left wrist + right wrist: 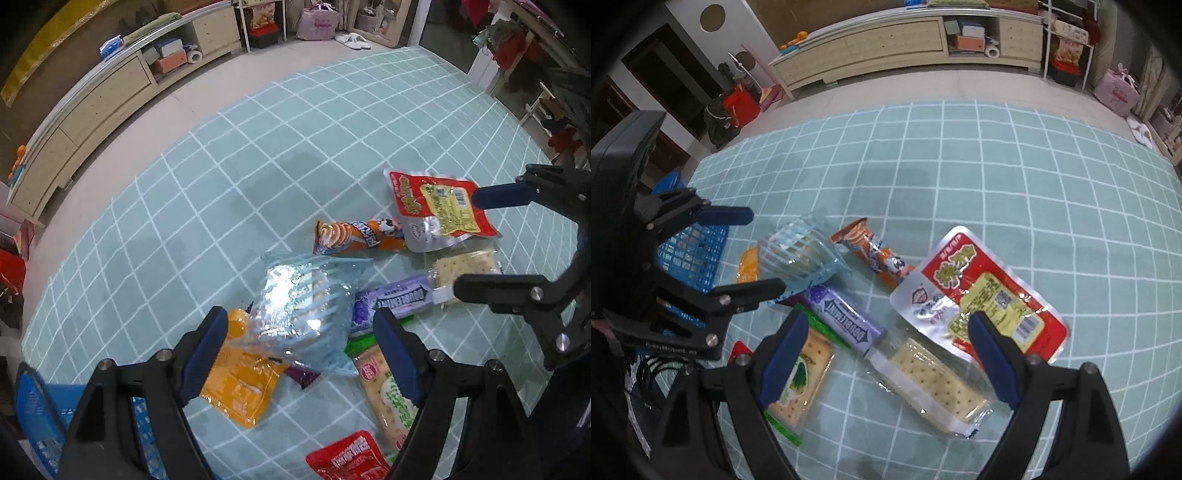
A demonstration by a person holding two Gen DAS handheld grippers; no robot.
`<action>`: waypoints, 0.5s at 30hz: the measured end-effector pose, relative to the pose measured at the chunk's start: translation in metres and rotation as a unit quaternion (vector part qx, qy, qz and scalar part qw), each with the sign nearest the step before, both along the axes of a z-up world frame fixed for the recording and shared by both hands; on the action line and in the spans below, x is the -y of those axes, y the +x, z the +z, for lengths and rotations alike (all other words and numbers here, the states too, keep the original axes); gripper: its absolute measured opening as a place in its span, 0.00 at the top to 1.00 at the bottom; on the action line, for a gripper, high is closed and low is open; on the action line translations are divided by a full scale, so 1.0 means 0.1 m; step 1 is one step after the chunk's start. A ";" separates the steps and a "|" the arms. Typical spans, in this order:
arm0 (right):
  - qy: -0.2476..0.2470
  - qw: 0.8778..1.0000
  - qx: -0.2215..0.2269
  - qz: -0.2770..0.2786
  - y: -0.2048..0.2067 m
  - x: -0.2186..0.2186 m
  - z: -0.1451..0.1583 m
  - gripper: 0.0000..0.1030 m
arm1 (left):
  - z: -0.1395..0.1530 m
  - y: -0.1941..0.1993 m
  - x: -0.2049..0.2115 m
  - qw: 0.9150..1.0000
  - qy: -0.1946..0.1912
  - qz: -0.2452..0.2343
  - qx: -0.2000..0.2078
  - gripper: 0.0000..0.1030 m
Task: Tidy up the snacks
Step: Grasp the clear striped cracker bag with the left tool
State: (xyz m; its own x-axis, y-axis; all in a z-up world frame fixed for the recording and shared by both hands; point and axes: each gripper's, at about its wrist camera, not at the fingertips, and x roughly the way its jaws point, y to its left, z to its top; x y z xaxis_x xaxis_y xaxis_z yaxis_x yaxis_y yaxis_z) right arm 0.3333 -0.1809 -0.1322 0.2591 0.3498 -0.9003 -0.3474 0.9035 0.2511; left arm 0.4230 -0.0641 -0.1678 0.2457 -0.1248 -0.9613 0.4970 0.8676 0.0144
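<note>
Snacks (934,376) scattered on checked mat, beneath both spread, empty tools (299,343) (886,347)

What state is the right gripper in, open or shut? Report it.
Open. The right gripper has its blue pads wide apart above the clear-wrapped cracker packet on the green checked mat, gripping nothing.

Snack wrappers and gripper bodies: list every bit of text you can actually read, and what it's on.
"DOUBLEMINT": purple gum pack.
Red and yellow pouch: large yellow characters, barcode, not legible to me.
Orange wafer wrapper: lettering blurred.
Left gripper body print: too blurred.
Cracker packs' print: too small.
</note>
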 end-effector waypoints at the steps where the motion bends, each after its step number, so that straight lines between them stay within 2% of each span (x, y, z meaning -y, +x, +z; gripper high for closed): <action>1: -0.001 1.000 0.001 0.001 0.00 0.01 -0.02 0.12 | -0.03 0.02 0.01 1.000 0.003 0.001 -0.002 0.23; 6: 0.009 1.000 0.001 -0.006 0.00 0.07 -0.08 0.12 | -0.13 0.05 0.10 1.000 0.020 -0.016 0.006 0.23; 8: 0.013 1.000 0.001 -0.006 -0.01 0.08 -0.09 0.12 | -0.20 0.08 0.09 1.000 0.022 -0.008 0.000 0.28; 9: 0.015 1.000 0.000 -0.006 -0.01 0.10 -0.09 0.12 | -0.21 0.09 0.09 1.000 0.016 -0.004 -0.005 0.36; 10: 0.017 1.000 -0.001 -0.006 -0.01 0.11 -0.10 0.12 | -0.23 0.10 0.08 1.000 0.015 -0.002 -0.008 0.39; 15: 0.023 1.000 -0.005 -0.017 0.00 0.21 -0.12 0.12 | -0.23 0.13 0.05 1.000 0.014 0.014 -0.007 0.45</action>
